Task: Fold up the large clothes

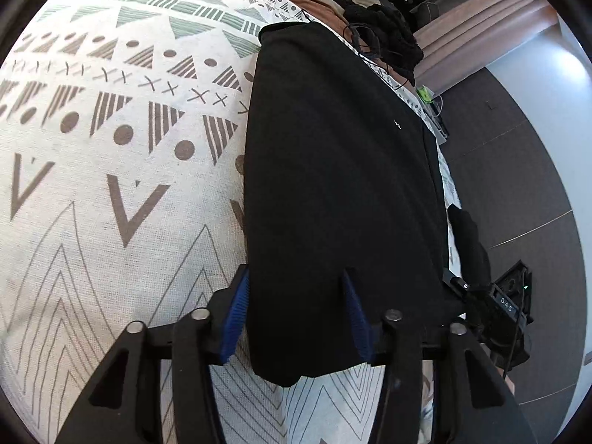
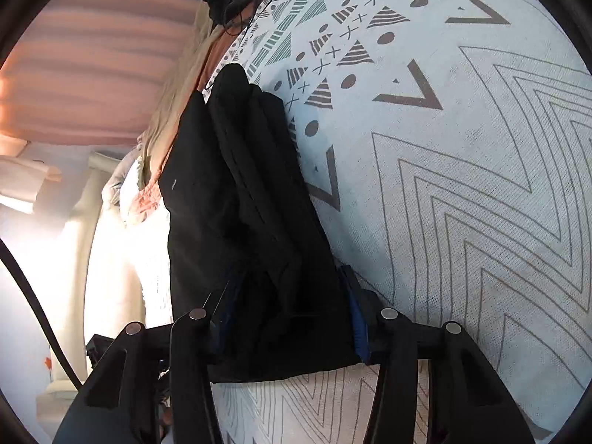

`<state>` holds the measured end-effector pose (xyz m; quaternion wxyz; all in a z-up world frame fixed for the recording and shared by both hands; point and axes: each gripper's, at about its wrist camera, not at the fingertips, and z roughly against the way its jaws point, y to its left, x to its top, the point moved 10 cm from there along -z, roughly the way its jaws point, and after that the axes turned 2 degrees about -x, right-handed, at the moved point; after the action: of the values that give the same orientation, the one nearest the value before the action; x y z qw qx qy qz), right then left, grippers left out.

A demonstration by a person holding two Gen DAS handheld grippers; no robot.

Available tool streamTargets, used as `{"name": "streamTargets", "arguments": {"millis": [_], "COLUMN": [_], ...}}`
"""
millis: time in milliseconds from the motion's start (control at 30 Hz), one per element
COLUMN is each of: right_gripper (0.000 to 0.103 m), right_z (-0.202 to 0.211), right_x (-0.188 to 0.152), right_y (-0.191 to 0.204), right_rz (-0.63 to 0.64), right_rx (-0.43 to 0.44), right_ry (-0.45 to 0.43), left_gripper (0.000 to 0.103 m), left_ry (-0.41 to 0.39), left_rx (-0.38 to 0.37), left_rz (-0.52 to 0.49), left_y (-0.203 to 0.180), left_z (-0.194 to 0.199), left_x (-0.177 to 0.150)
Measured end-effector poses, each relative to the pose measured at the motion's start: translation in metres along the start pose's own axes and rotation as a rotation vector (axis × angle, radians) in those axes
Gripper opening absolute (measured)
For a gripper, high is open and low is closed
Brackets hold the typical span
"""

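A white cloth (image 1: 111, 192) printed with grey triangles, dots and zigzags covers the surface, with dark floor (image 1: 518, 170) beyond its edge. A folded black garment (image 1: 333, 185) lies on it as a long strip near that edge. The left tongs (image 1: 296, 310) straddle one end of it, blue pads (image 1: 236, 314) against the fabric. The right tongs (image 2: 285, 318) grip the bunched other end (image 2: 259, 222).

Black garment (image 1: 333, 185) on white cloth (image 1: 111, 222) patterned with brown, perhaps grey-green, triangles.
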<state>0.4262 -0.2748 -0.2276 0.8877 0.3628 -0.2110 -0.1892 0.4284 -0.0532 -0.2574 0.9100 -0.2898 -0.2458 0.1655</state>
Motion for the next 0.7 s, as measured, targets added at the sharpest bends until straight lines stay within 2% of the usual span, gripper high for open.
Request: {"name": "streamTargets", "arguments": {"millis": [133,700], "right_gripper": [0.040,0.038], "right_z": [0.002,0.018], "right_x": [-0.006,-0.062], "right_y": [0.004,0.003], "right_rz": [0.005,-0.012], "right_rx": [0.016,0.017], "right_ry": [-0.004,0.006], "left_gripper": [0.039,0.037], "left_ry": [-0.004,0.012], "left_rx": [0.037,0.000], "left_rz": [-0.045,-0.035], "left_y": [-0.006,0.016], "left_z": [0.006,0.055], "left_x": [-0.003,-0.044]}}
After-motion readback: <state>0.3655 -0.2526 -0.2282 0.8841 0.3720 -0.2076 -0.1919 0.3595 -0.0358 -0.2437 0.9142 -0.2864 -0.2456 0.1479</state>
